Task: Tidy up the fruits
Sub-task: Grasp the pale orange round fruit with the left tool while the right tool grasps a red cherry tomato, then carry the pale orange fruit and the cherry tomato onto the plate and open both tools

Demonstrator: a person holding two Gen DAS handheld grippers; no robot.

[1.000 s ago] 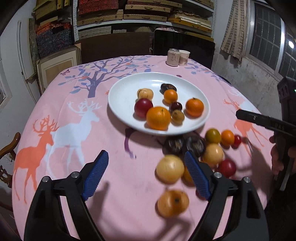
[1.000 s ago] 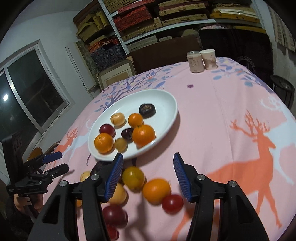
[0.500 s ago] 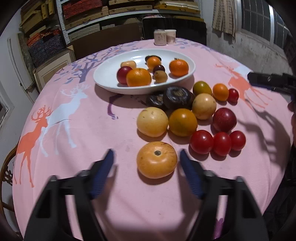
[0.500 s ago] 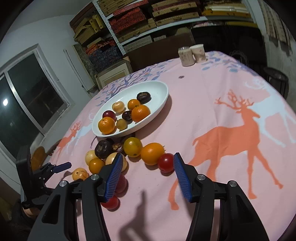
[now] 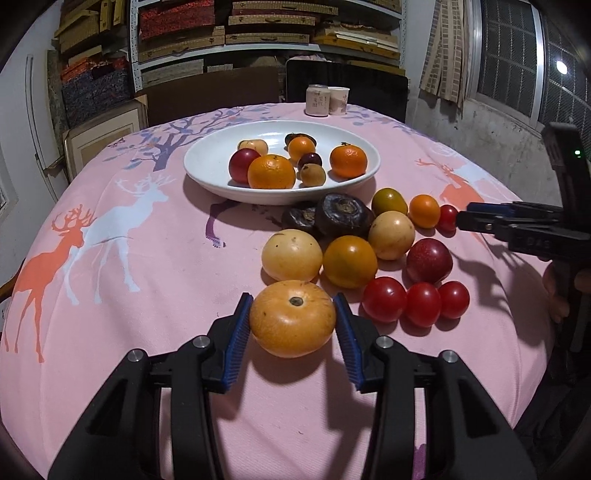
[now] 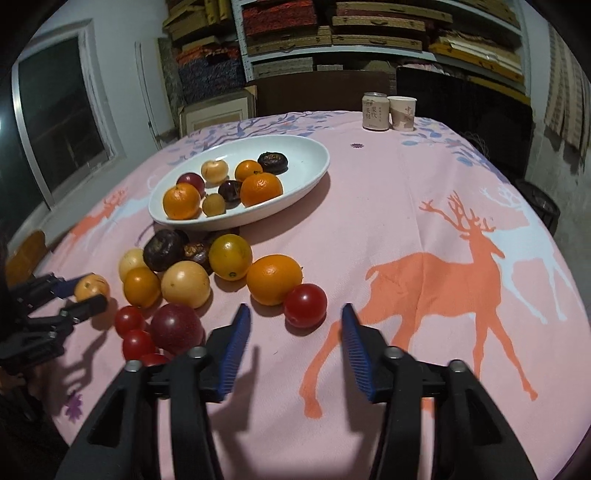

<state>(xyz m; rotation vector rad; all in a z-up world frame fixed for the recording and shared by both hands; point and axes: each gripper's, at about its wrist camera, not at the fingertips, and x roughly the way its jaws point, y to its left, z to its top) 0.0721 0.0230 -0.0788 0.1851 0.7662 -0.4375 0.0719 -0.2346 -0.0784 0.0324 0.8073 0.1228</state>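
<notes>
The left gripper was closing, its blue pads touching the orange persimmon between them. The right gripper was closing on nothing, a red tomato just beyond its fingertips. Its frame partly hid another tomato.

Metal shelving packed with flat boxes fills the top of the frame. A barred window sits upper right beside a rough grey wall (a lamp glints there), with a dark window at left.
</notes>
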